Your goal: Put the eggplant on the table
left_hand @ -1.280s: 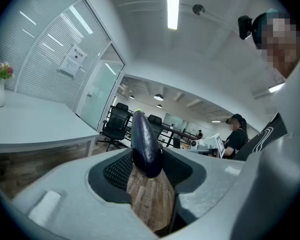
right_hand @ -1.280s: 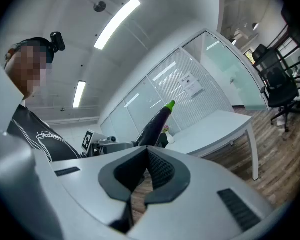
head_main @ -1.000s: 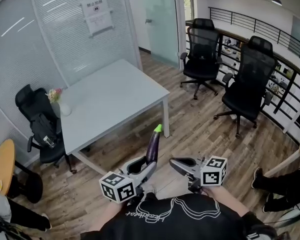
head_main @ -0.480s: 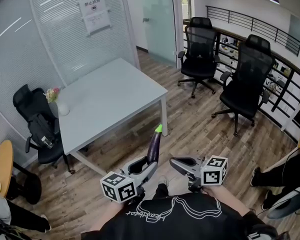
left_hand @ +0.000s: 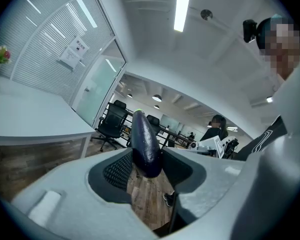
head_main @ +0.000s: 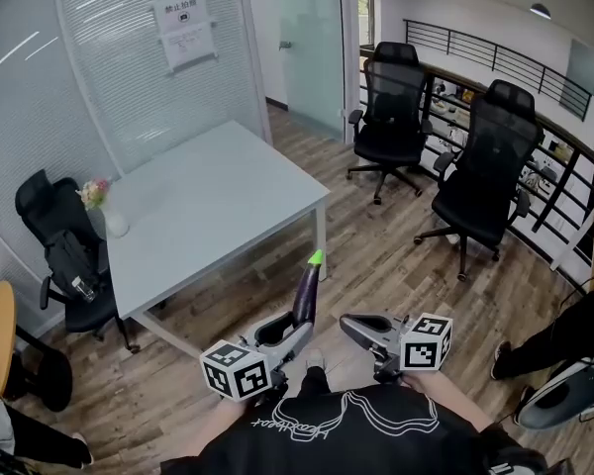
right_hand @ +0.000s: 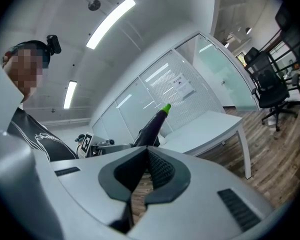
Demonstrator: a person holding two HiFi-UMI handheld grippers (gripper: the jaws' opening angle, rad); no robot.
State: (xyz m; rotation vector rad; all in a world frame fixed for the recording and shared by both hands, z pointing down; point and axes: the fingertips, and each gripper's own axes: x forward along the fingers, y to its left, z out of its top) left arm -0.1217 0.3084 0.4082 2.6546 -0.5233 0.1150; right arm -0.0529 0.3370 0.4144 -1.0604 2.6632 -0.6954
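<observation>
Transport is the step in hand: fingers (left_hand: 117, 170) of the left gripper (head_main: 293, 329) clamp the lower end of the eggplant (head_main: 304, 287), upright in mid-air and well short of the surface (head_main: 208, 206). The right gripper (head_main: 350, 323) is closed and empty. Next, probably: reach over the surface, lower, release.

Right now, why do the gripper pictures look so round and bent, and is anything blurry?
Left gripper view: wide-angle lens bows the room, corners black, eggplant sharp. Right gripper view: same bulge, ceiling strip light glares bright. Head view: milder curving, table evenly lit, nothing smeared.
</observation>
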